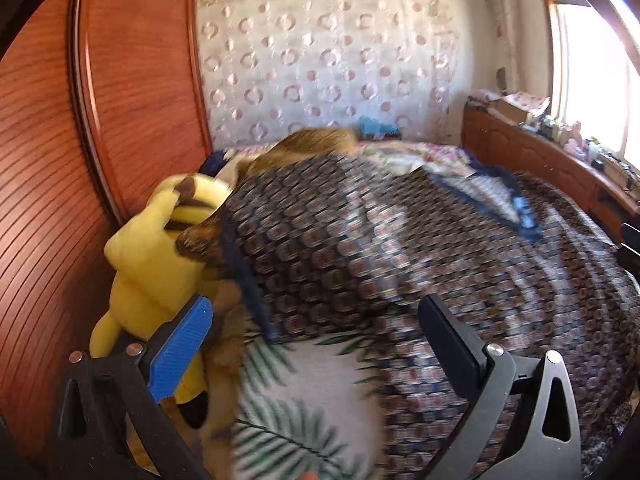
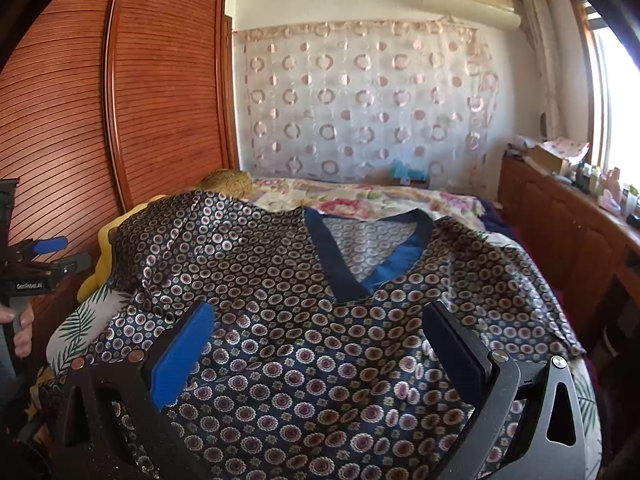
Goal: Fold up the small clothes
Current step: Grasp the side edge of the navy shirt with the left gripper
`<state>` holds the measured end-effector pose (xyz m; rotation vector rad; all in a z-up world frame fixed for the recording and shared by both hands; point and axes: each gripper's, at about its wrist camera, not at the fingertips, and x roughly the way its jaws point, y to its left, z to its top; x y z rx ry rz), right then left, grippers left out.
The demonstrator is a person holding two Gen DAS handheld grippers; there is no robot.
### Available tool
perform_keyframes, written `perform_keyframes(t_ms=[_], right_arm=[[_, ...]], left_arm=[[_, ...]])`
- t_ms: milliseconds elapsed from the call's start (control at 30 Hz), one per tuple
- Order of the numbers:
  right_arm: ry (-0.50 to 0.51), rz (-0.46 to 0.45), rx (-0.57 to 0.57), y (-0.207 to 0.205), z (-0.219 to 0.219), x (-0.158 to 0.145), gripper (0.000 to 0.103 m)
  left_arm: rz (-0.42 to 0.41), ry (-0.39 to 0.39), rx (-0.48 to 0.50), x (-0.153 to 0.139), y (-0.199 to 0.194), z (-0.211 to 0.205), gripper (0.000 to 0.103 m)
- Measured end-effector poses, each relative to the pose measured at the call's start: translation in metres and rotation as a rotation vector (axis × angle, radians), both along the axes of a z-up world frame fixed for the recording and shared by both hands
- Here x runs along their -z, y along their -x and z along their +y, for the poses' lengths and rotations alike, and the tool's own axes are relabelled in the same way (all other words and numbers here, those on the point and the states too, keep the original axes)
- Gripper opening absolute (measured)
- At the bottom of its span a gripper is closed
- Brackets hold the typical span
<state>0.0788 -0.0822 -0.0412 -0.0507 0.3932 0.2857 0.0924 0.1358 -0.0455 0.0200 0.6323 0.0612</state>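
Note:
A dark blue top with a round flower print [image 2: 304, 344] lies spread on the bed, its blue V-neck [image 2: 360, 256] towards the far side. In the left wrist view the same top [image 1: 400, 248] is blurred and covers the bed's right part. My left gripper [image 1: 316, 316] is open and empty above the top's left edge; it also shows at the left of the right wrist view [image 2: 52, 252]. My right gripper [image 2: 320, 324] is open and empty just above the top's front.
A yellow plush toy [image 1: 152, 256] and a brown plush [image 1: 320, 140] lie at the bed's left side against a wooden wardrobe [image 1: 80, 120]. A leaf-print sheet [image 1: 304, 400] covers the bed. A wooden cabinet with clutter [image 2: 568, 216] runs along the right under the window.

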Motion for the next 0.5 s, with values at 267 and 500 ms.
perform_keyframes(t_ms=[267,500], right_arm=[[0.048,0.100,-0.048,-0.027,0.009,0.012,0.103],[0.098,0.166,-0.079,-0.046,0.019,0.023,0.103]], left_arm=[[0.131,0.082,-0.008,0.032,-0.030,0.039,0.087],[0.234,0.122,-0.015,0.058,-0.066,0.045,0.061]])
